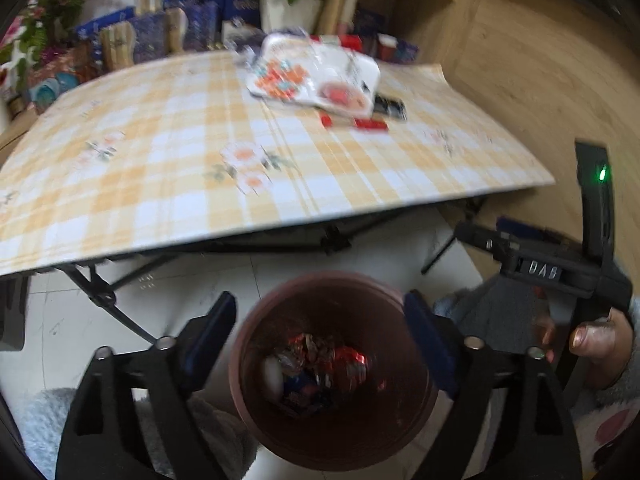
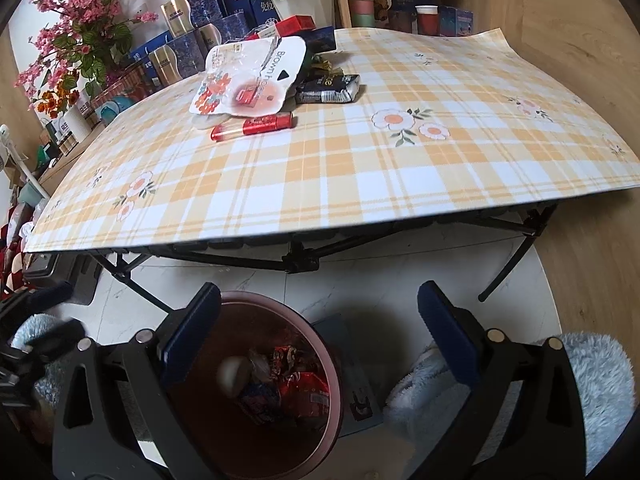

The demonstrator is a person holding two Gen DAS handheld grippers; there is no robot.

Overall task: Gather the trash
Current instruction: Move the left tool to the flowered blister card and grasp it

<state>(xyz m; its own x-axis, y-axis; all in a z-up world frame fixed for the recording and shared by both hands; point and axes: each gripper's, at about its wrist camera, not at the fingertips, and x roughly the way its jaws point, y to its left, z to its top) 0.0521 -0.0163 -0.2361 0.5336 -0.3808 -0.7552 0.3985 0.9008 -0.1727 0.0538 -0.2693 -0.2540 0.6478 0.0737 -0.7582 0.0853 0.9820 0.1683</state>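
The left tool hangs over the brown bin on the floor, its blue pads spread wide to either side of the rim with nothing between them. No earlier view is at hand to compare. Down in the bin lie crumpled red wrappers and a pale round scrap. The right tool is also spread wide and holds nothing; the same bin sits below its left pad, and a fluffy pale-blue cloth lies to its right. In the left view a hand grips the black handle of the other tool at the right edge.

Farther off stands a folding desk under a yellow checked cloth. Toward its far left side rest a white plastic package, a red wrapper just in front of it, and a dark packet to its right. Beyond the desk are blue boxes, flower pots and cups.
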